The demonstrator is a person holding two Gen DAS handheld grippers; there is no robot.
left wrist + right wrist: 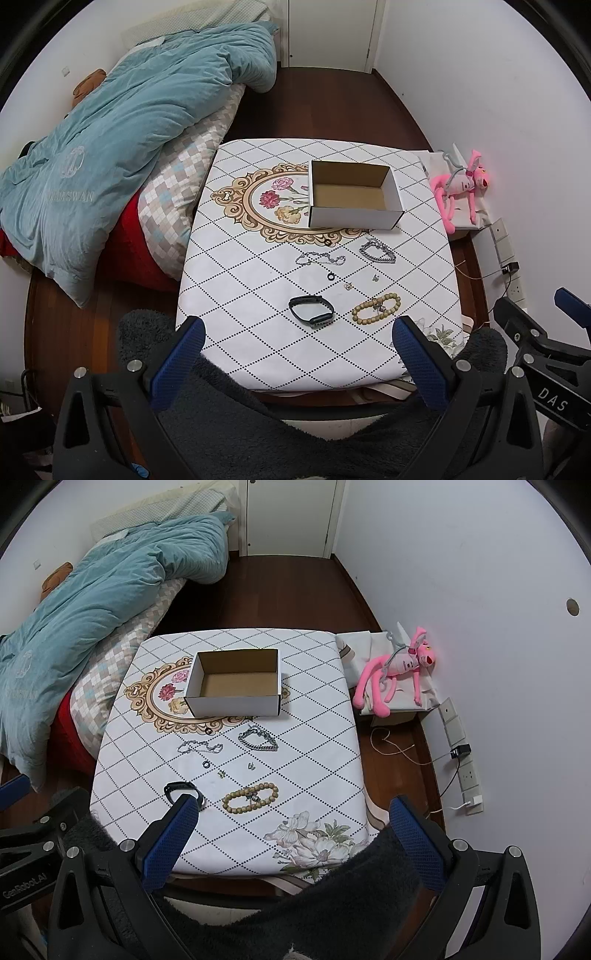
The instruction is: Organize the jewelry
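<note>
Nothing is packed yet — the cardboard box (354,195) sits empty at the table's (236,302) far side. Near it lie the bead bracelet (376,308), black wristband (312,312), chains and rings. Left gripper (297,343) and right gripper (291,823) hover wide open — empty.

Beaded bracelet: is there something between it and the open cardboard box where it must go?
Nothing tall. Between the beaded bracelet and the cardboard box lie only flat pieces on the tablecloth: small earrings and the silver chain bracelet. A lifted carry should pass over them.
</note>
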